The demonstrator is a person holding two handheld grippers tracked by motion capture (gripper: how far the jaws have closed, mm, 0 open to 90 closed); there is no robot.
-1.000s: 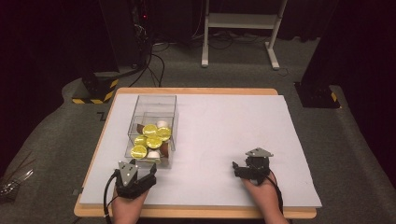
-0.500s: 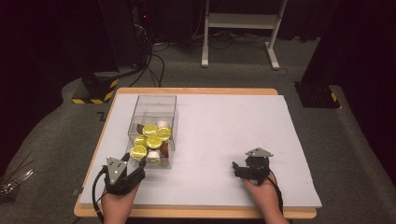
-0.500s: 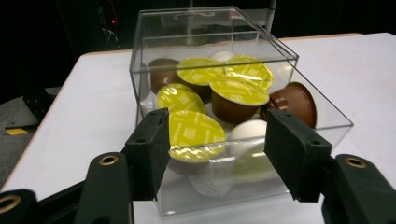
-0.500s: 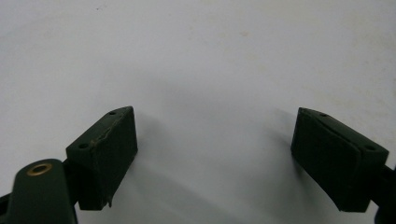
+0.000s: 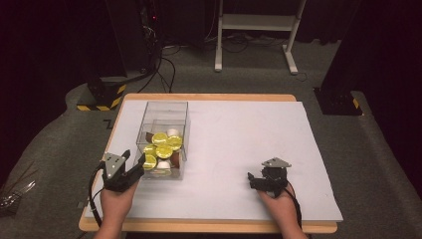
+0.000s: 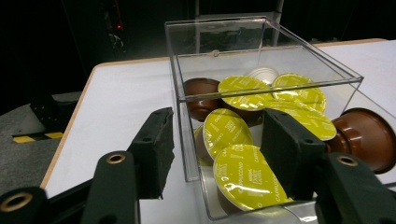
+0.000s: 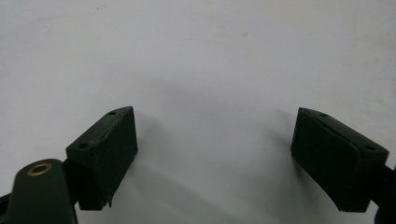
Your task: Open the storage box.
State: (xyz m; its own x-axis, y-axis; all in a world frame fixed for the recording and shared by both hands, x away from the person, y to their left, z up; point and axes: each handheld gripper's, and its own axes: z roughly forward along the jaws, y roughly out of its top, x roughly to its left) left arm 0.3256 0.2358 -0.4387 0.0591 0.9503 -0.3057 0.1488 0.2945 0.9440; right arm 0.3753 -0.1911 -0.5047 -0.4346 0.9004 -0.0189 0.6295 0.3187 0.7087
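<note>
A clear plastic box (image 5: 164, 110) stands on the left half of the white-covered table (image 5: 244, 129). It holds several coffee capsules (image 5: 162, 143) with yellow foil lids, plus brown and white ones. My left gripper (image 5: 133, 160) is open at the box's near left corner. In the left gripper view the box (image 6: 224, 44) is close, and the left gripper (image 6: 219, 147) has one jaw outside the left wall and the other in front of the yellow capsules (image 6: 243, 175). My right gripper (image 5: 255, 180) rests near the front right. It is open over bare cover, seen in the right gripper view as right gripper (image 7: 215, 149).
A wooden rim (image 5: 209, 97) borders the table. Beyond it stand a black stand on a yellow-black striped base (image 5: 99, 97), cables (image 5: 164, 64) and white desk legs (image 5: 254, 30). Grey carpet surrounds the table. Bare white cover lies between the box and the right gripper.
My left gripper has swung left from the box's front and moved forward to its near left corner. The right gripper has stayed put.
</note>
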